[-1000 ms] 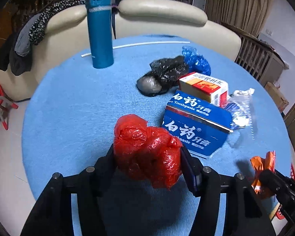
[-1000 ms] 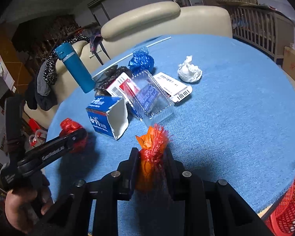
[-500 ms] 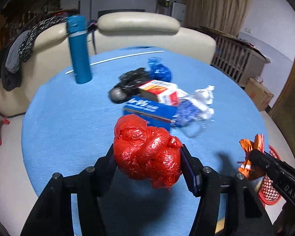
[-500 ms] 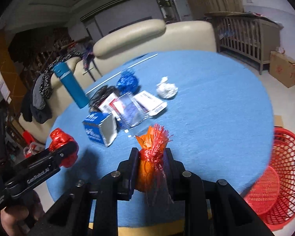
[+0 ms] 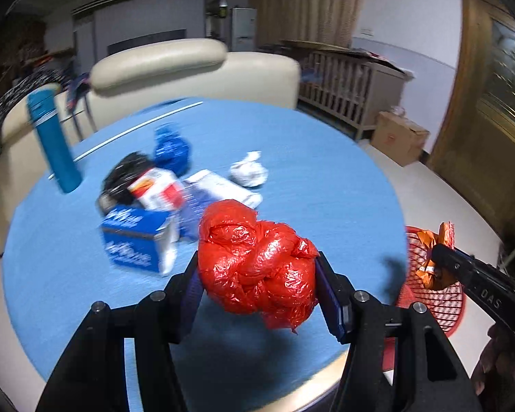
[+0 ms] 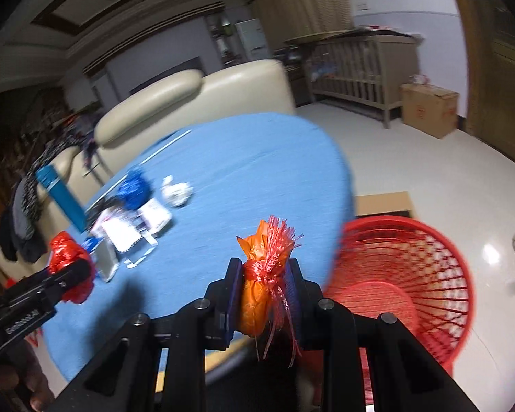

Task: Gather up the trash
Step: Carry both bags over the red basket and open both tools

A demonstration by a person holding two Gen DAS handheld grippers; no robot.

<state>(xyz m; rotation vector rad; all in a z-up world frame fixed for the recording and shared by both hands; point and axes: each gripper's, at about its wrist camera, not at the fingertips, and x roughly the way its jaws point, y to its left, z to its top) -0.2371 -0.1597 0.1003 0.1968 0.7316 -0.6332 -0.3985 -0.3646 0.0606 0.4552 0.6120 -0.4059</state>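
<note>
My left gripper (image 5: 257, 274) is shut on a crumpled red plastic bag (image 5: 257, 264) above the near edge of the round blue table (image 5: 326, 178). My right gripper (image 6: 262, 288) is shut on an orange wrapper with red netting (image 6: 261, 274), held past the table's right edge beside a red mesh basket (image 6: 429, 257) on the floor. The left wrist view shows that basket (image 5: 439, 298) at the right, with the right gripper (image 5: 436, 264) and the orange wrapper (image 5: 432, 240) over it. The red bag (image 6: 67, 250) also appears at the left of the right wrist view.
On the table lie a blue toothpaste box (image 5: 134, 240), a red-and-white box (image 5: 158, 185), a black bag (image 5: 123, 175), a blue bag (image 5: 171, 147), a white paper wad (image 5: 249, 171) and a standing teal bottle (image 5: 53, 140). A cream sofa (image 5: 189, 65) is behind; a cardboard box (image 5: 401, 140) sits on the floor.
Both grippers have swung to the right and slightly up with their loads. The red basket has come into view, and the right gripper now hangs beside it past the table edge.
</note>
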